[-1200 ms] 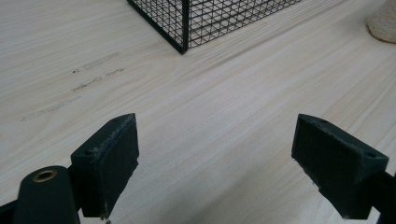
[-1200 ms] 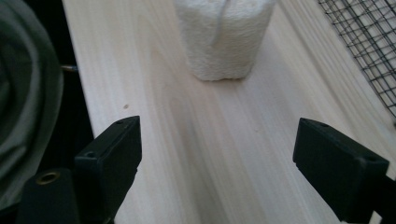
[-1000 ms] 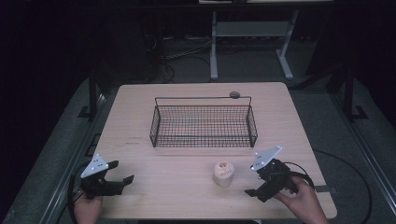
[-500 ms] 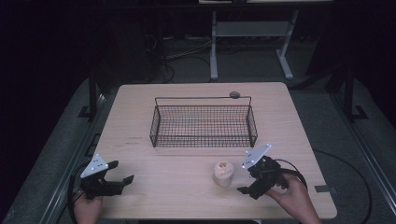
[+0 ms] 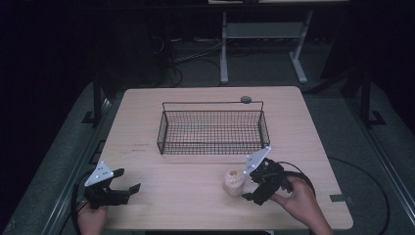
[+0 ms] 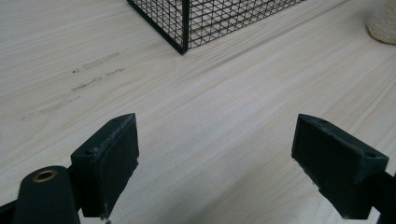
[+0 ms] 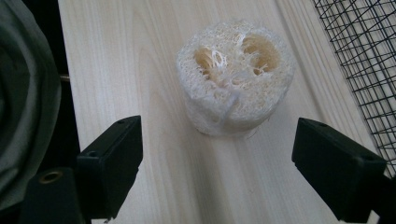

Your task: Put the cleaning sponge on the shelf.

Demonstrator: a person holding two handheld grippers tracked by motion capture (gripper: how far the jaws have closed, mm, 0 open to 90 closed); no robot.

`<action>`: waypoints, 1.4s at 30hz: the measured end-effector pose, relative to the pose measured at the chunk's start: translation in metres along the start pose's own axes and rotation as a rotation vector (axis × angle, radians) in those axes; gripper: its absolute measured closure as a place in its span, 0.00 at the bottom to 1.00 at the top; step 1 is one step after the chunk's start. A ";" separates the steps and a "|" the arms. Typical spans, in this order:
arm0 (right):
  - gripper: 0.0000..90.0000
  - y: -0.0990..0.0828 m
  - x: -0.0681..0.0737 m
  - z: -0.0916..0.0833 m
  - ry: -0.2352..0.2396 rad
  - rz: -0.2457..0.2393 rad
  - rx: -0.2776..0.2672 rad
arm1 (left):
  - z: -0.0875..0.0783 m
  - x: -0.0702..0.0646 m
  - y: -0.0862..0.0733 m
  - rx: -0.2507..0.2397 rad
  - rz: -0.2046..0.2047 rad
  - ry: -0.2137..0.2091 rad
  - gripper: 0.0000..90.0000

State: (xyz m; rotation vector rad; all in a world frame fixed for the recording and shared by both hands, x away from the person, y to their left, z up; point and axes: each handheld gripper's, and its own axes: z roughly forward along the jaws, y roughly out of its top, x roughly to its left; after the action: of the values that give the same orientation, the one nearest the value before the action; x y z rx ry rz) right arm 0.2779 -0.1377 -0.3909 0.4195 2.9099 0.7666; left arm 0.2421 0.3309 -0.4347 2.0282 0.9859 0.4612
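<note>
Right claw [image 7: 217,154] spread wide, lower frame, short of the loofah piece [image 7: 235,77], untouched; left claw [image 6: 217,158] spread, empty.

Count of items on the table [image 5: 147,112], one table in all:

Wire basket [image 5: 213,128]: 1, black mesh.

Loofah piece [image 5: 234,181]: 1, pale and fibrous, lying on the person's side of the basket, off its near right corner.

Small round dark disc [image 5: 245,99]: 1, just beyond the basket's far right corner; its nature cannot be told.

Handheld grippers: 2, the left gripper [image 5: 128,190] and the right gripper [image 5: 245,185], both on the person's side of the basket.

Hands: 2.
</note>
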 end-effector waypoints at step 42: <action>0.23 0.046 -0.010 0.024 0.040 -0.080 0.129 | 0.000 0.000 0.001 -0.005 -0.001 -0.002 0.15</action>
State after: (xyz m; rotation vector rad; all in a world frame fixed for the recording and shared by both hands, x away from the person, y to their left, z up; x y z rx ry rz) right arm 0.3025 -0.0916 -0.3886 0.3008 3.0028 0.5859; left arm 0.2423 0.3309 -0.4339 2.0231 0.9838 0.4606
